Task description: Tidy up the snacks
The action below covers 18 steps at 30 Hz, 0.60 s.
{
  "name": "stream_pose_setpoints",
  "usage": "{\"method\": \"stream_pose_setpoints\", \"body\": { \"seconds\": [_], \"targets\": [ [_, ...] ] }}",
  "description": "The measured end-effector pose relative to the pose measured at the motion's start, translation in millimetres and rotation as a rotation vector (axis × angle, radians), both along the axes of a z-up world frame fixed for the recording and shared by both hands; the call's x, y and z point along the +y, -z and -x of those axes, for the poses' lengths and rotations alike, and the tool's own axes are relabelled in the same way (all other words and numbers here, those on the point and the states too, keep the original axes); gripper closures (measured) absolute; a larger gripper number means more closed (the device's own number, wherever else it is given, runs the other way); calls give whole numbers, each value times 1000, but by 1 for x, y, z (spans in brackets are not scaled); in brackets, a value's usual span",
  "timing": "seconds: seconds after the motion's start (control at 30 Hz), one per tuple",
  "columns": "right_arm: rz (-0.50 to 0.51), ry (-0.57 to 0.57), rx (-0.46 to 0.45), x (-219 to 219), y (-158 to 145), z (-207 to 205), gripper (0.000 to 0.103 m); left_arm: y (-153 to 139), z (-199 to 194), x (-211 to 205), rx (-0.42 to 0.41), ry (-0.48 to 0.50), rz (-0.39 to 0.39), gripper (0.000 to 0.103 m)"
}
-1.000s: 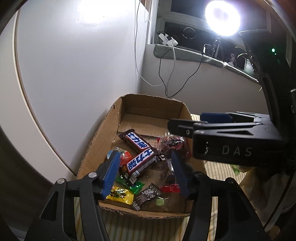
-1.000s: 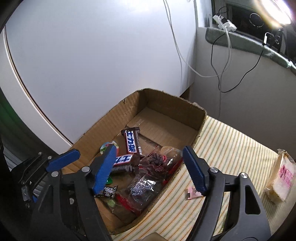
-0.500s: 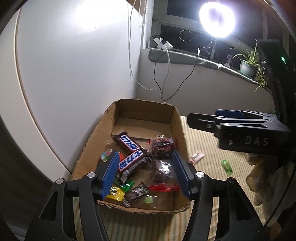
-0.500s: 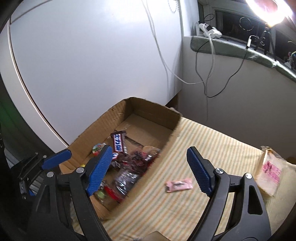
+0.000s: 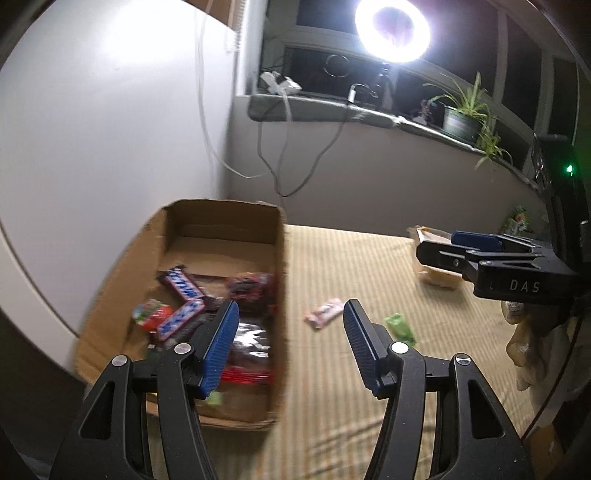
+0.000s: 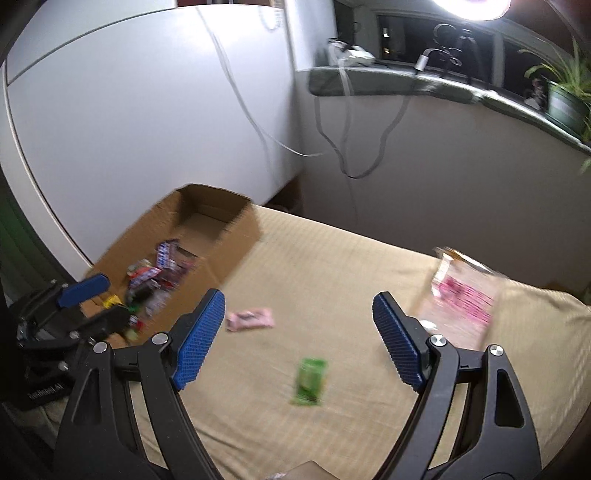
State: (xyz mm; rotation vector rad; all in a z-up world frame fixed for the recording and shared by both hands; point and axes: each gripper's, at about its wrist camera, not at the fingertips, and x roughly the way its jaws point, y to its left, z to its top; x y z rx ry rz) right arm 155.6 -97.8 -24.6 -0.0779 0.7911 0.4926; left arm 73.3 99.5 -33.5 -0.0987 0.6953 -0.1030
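Box (image 5: 221, 229): open cardboard, on the striped surface (image 5: 351, 258) at its left end, against the white wall. Contents, blurred: two blue bars (image 5: 181, 282), a red-and-green packet (image 5: 151, 314), dark clear-wrapped packs (image 5: 251, 288), further small wrappers near the front wall.

Pink wrapper (image 6: 250, 318): loose on the surface, just right of the box, apart from it.

Green wrapper (image 6: 309, 376): loose on the surface, nearer the cameras than the pink one; in the right wrist view it lies between the two blue pads, untouched.

Clear bag (image 6: 461, 295): pink print, lying at the far right of the surface, blurred.

Left gripper (image 5: 291, 347): fingers apart, holding nothing, over the box's right wall; one pad over the box contents, the other over bare surface.

Right gripper (image 6: 299, 332): fingers wide apart, holding nothing, above the loose wrappers.

Background: ring light (image 5: 393, 29), sill with cables (image 5: 280, 162) hanging down, potted plant (image 5: 463, 118).
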Motion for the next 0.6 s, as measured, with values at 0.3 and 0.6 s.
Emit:
{"method": "stream_pose_setpoints", "body": {
  "seconds": [0.3, 0.6],
  "targets": [
    [6, 24, 69, -48, 30, 5, 18, 16, -13, -41, 50, 74, -8, 45],
    [15, -66, 152, -35, 65, 8, 48, 32, -42, -64, 116, 113, -12, 61]
  ]
}}
